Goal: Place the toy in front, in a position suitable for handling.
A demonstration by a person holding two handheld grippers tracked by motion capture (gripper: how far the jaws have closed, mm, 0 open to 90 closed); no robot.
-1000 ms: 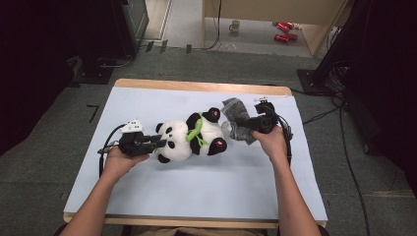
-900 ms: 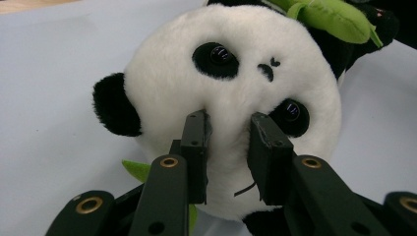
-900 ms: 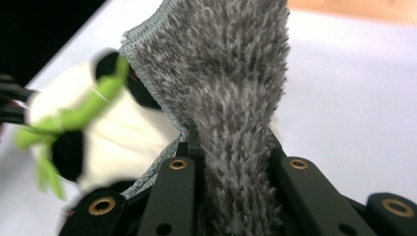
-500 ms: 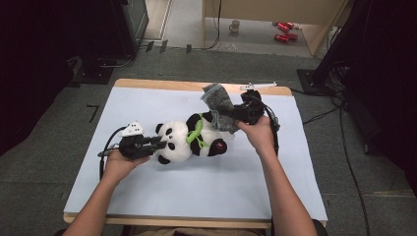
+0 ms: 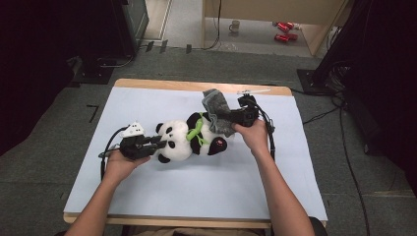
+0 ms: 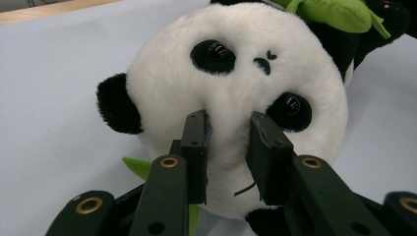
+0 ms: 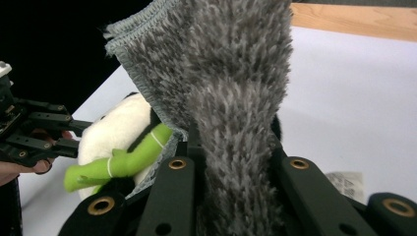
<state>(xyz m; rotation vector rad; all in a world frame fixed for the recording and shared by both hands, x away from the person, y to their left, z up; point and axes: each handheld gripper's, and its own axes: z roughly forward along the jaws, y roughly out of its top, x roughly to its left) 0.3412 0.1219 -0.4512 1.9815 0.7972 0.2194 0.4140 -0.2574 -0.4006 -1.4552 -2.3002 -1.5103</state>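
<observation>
Left claw [image 6: 228,142] pinched on the white forehead of the black-and-white plush panda toy [image 6: 236,98], jaws pressing into the fur between the eyes at the centre of the left gripper view; in the high view, same left claw [image 5: 158,143] left of centre. Right claw [image 7: 231,162] clamped on a fuzzy grey towel [image 7: 221,83], cloth rising upward through the middle of the right gripper view and draped above the panda's green bamboo stalk [image 7: 118,160] at lower left. In the high view, right claw [image 5: 230,119] and towel [image 5: 215,110] just above centre, over the panda's body. Panda [image 5: 189,140] lying on the pale blue-covered bench [image 5: 295,167].
</observation>
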